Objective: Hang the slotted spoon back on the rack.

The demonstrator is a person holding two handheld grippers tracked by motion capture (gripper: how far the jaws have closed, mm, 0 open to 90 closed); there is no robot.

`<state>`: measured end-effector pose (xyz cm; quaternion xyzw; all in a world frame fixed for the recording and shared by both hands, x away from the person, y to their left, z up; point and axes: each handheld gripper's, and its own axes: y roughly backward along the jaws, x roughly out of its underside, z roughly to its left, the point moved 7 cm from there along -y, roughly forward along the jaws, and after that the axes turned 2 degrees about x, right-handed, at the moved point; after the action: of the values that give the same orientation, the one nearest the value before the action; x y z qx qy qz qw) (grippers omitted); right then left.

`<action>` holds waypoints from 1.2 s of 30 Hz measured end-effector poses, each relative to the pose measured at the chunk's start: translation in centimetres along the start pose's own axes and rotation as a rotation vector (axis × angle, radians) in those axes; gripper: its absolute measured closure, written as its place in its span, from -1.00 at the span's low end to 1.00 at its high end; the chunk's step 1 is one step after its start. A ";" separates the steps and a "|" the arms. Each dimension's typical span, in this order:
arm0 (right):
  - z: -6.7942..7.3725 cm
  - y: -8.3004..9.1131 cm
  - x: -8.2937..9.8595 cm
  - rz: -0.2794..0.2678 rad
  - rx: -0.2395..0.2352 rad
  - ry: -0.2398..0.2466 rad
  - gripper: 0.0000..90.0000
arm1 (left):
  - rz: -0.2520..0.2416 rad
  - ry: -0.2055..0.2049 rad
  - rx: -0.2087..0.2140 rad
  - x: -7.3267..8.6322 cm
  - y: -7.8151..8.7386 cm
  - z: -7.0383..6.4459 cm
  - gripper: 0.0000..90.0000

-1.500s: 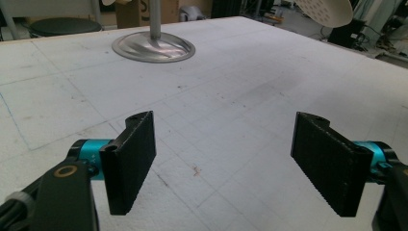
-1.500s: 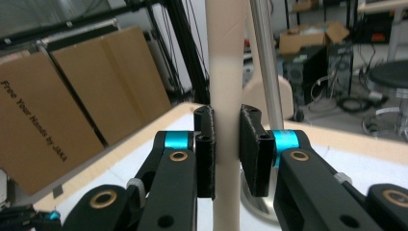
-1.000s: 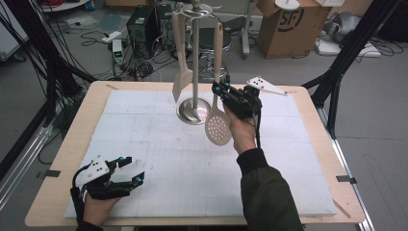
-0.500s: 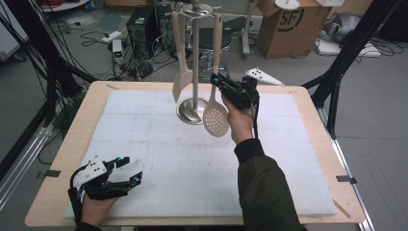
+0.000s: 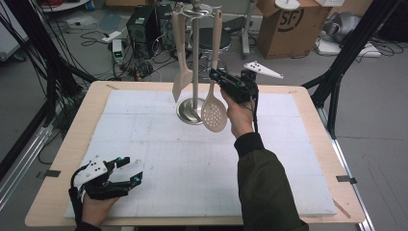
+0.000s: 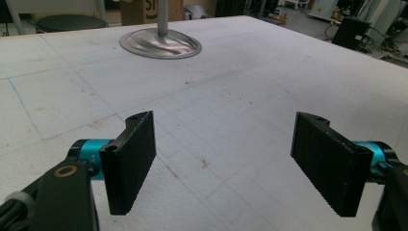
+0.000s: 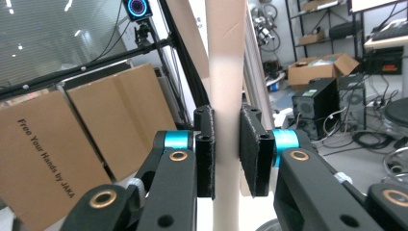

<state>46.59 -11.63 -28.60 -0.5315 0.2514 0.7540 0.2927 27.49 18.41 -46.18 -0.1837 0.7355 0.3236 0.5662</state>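
High view: your right claw [image 5: 216,76] clamps the slotted spoon [image 5: 214,111] handle upper centre; left claw [image 5: 126,172] gapes wide, lower left on the desk [image 5: 288,159].

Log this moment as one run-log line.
right tool: shut on slotted spoon handle | spoon: hanging on rack | left tool: open, idle above foam mat

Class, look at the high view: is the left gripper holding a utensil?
No, the left gripper rests open on the white mat, holding nothing.
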 end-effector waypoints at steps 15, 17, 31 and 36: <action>0.0 -0.8 0.8 0.039 -0.014 -0.009 0.73 | -0.001 -0.001 -0.001 0.0 0.1 0.0 -0.46; 0.0 -0.8 0.9 0.040 -0.010 -0.010 0.72 | -0.001 0.001 0.001 0.0 0.0 0.0 -0.46; -0.8 -0.4 0.8 0.033 0.060 -0.011 0.09 | -0.007 0.006 -0.004 0.0 0.2 0.1 -0.46; -1.4 0.2 1.4 0.037 0.061 -0.031 -0.03 | -0.002 0.000 -0.004 0.0 0.1 0.1 -0.46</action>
<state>46.95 -12.51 -30.34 -0.5060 0.2795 0.7594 0.2985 27.55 18.54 -46.20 -0.1857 0.7345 0.3246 0.5662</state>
